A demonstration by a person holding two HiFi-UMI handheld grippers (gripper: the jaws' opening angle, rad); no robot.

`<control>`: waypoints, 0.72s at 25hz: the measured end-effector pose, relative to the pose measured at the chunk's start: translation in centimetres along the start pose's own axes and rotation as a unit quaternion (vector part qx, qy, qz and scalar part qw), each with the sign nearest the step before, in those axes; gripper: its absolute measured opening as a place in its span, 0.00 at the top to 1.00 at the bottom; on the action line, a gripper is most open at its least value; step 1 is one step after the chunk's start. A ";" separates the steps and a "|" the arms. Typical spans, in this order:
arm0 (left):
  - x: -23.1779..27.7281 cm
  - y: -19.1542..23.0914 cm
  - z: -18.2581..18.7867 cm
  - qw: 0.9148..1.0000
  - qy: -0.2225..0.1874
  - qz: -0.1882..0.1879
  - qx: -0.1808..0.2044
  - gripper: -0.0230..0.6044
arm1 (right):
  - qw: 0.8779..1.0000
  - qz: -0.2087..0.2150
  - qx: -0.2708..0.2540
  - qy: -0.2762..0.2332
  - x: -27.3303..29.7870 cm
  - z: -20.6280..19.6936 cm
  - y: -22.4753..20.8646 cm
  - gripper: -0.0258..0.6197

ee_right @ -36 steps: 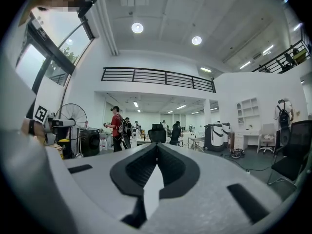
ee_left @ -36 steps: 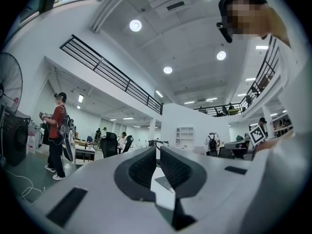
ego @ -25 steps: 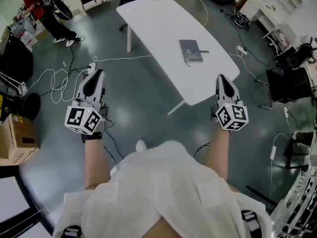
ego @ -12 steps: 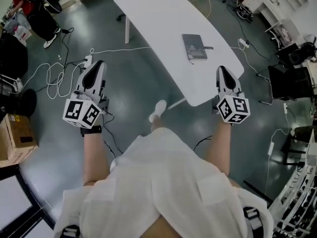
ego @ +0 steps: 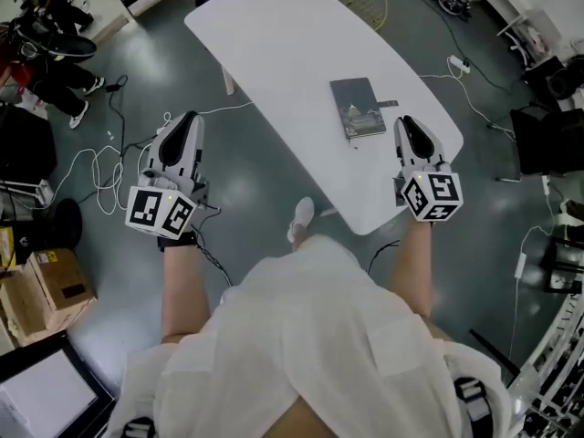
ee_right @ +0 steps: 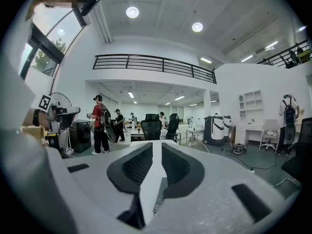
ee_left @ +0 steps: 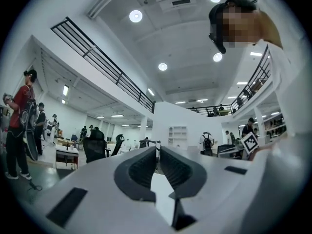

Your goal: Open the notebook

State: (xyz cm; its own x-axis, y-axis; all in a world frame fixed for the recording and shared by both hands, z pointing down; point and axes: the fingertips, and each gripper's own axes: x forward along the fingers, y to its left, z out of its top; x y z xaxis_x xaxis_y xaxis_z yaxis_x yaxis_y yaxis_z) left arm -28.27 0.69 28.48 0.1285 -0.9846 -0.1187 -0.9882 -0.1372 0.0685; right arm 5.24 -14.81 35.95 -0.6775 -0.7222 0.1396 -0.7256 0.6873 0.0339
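A closed grey notebook (ego: 358, 108) lies flat on the white table (ego: 292, 53), toward its near right end. My right gripper (ego: 408, 124) hovers over the table's near right edge, just right of the notebook and not touching it. In the right gripper view its jaws (ee_right: 157, 145) are opening, with only the white tabletop showing through the slim gap. My left gripper (ego: 189, 119) hangs over the floor left of the table, far from the notebook. Its fingertips (ee_left: 157, 150) stand together with nothing between them.
White cables (ego: 100, 162) trail over the grey floor on the left. A cardboard box (ego: 55, 286) sits at the lower left. People stand at the far left (ego: 46, 26). A power strip (ego: 459, 62) and dark equipment (ego: 547, 135) lie right of the table.
Both grippers have moved forward toward the table, and the notebook now lies closer. The right gripper has come from in front of the table's edge to over it, beside the notebook.
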 end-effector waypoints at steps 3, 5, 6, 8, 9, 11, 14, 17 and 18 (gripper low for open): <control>5.5 -0.5 -0.8 1.000 0.007 -0.029 -0.001 0.92 | 1.000 0.014 -0.007 0.003 2.9 -0.4 -2.1 0.85; 8.9 -1.4 -1.3 0.999 0.007 -0.052 0.005 0.92 | 1.000 0.021 -0.012 0.006 4.5 -0.7 -3.4 0.83; 10.4 -1.8 -1.6 0.998 0.007 -0.063 0.007 0.92 | 1.000 0.023 -0.010 0.007 5.2 -0.9 -4.0 0.82; 13.5 -2.6 -2.6 0.997 0.010 -0.081 0.003 0.92 | 1.000 0.026 -0.004 0.010 6.5 -1.4 -5.3 0.82; 15.0 -2.9 -3.1 0.996 0.012 -0.088 -0.001 0.92 | 1.000 0.028 -0.001 0.013 7.1 -1.7 -5.9 0.81; 17.9 -3.8 -4.1 0.995 0.016 -0.103 -0.008 0.92 | 0.999 0.033 0.004 0.016 8.2 -2.1 -7.1 0.81; 21.6 -5.2 -5.9 0.992 0.026 -0.125 -0.012 0.92 | 0.999 0.038 0.017 0.019 9.7 -3.0 -8.6 0.80; 24.2 -6.2 -8.3 0.988 0.042 -0.147 -0.021 0.92 | 0.998 0.036 0.032 0.032 10.7 -4.8 -9.6 0.79; 25.0 -6.5 -9.1 0.987 0.047 -0.155 -0.025 0.92 | 0.998 0.032 0.037 0.037 11.0 -5.6 -10.0 0.78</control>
State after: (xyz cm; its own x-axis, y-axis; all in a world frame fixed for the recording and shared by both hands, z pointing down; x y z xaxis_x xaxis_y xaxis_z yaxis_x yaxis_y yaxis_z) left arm -17.88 -23.97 34.07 0.4328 -0.9002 -0.0488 -0.8954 -0.4355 0.0932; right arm 5.72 -29.19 42.65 -0.7146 -0.6669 0.2110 -0.6893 0.7228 -0.0499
